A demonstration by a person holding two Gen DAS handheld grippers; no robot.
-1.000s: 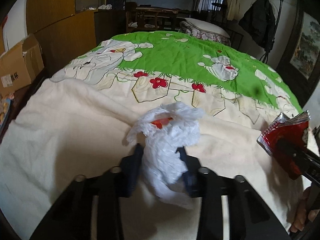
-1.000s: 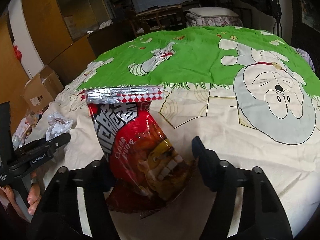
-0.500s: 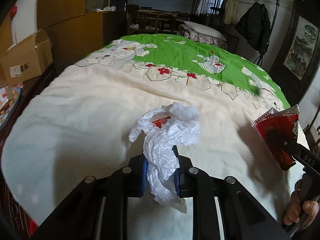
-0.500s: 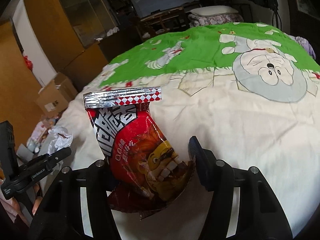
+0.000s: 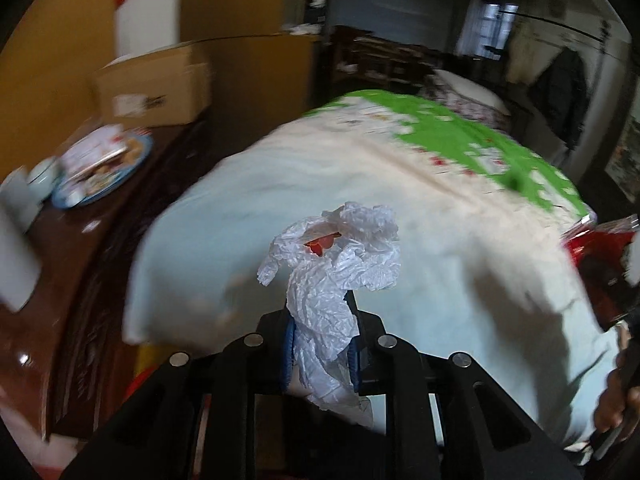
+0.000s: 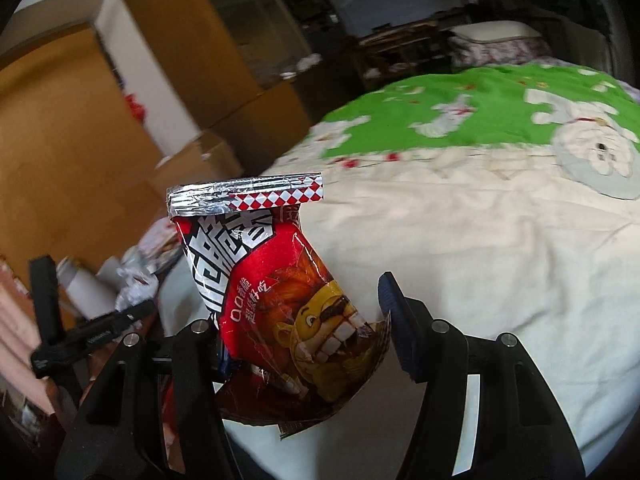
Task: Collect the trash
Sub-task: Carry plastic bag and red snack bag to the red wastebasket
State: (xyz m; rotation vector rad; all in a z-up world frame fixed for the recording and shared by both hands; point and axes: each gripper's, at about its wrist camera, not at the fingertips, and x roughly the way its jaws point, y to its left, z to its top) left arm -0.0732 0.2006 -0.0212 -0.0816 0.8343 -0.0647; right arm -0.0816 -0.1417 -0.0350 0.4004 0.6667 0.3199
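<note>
Both hands are loaded right now: the left claw [image 5: 320, 344] is clamped tight on a crumpled white plastic wrapper [image 5: 336, 272] with a bit of orange-red showing in its folds, and the right claw [image 6: 304, 332] has a red snack bag [image 6: 280, 288] pinned between half-spread jaws, so it's holding a fairly bulky thing. Both pieces are up off the bed [image 6: 480, 248], carried in the air near its edge. My guess is the step is hauling this stuff to a bin, which I can't spot in either view. If it were me I'd keep both grips firm, since the white wrapper is flimsy and could slip, and the bag is held low with its top flopping free, so no fast swings. As for writing, the bag has big white Chinese characters, a "QQ" bit in smaller print, a cartoon lion face and a red-white checker strip at the silver seal. The cardboard box [image 5: 156, 88] label is too blurry to read.
</note>
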